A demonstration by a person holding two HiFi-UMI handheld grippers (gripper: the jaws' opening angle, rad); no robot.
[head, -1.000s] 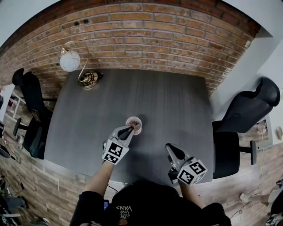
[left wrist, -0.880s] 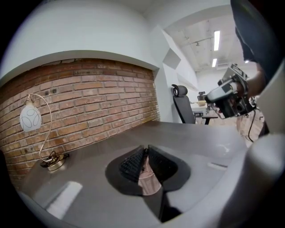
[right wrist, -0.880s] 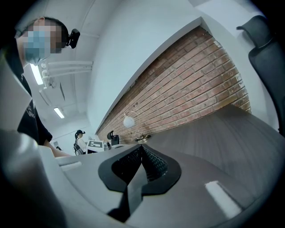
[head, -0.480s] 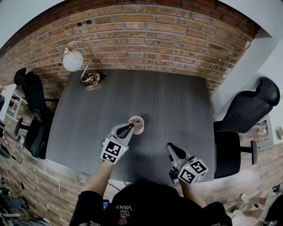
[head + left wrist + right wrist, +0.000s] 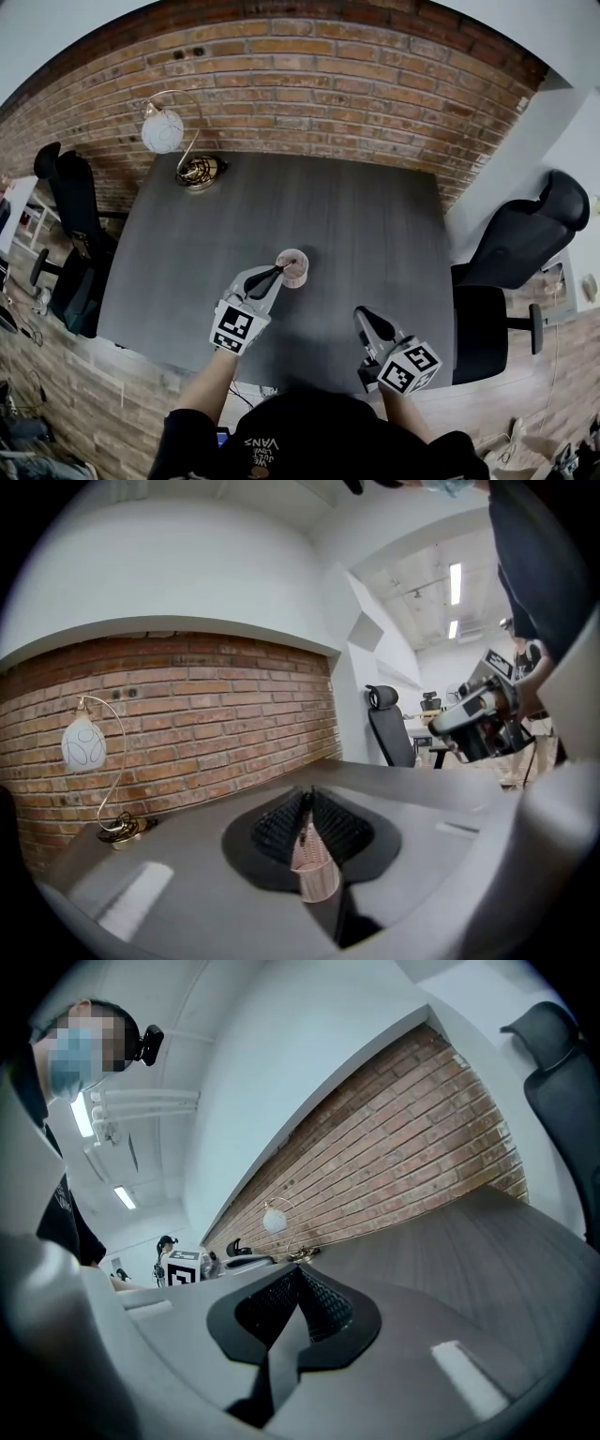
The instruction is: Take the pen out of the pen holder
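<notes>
A pinkish woven pen holder (image 5: 294,268) stands on the dark grey table (image 5: 375,216), a little toward the front of its middle. My left gripper (image 5: 278,273) hovers at the holder's near left rim, shut on a thin dark pen. In the left gripper view the pen (image 5: 303,834) stands upright between the ribbed pads, just above the holder (image 5: 317,878). The pen's lower end is hidden by the holder and the jaws. My right gripper (image 5: 365,320) hangs over the table's front right, apart from the holder; its pads (image 5: 319,1302) meet with nothing between them.
A desk lamp with a white globe (image 5: 163,131) and a brass base (image 5: 199,172) stands at the table's back left, against the brick wall. Black office chairs stand at the left (image 5: 66,202) and right (image 5: 525,244) of the table. The table's front edge lies just under both grippers.
My left gripper has risen a little over the holder with the pen still in its jaws. The right gripper has stayed where it was.
</notes>
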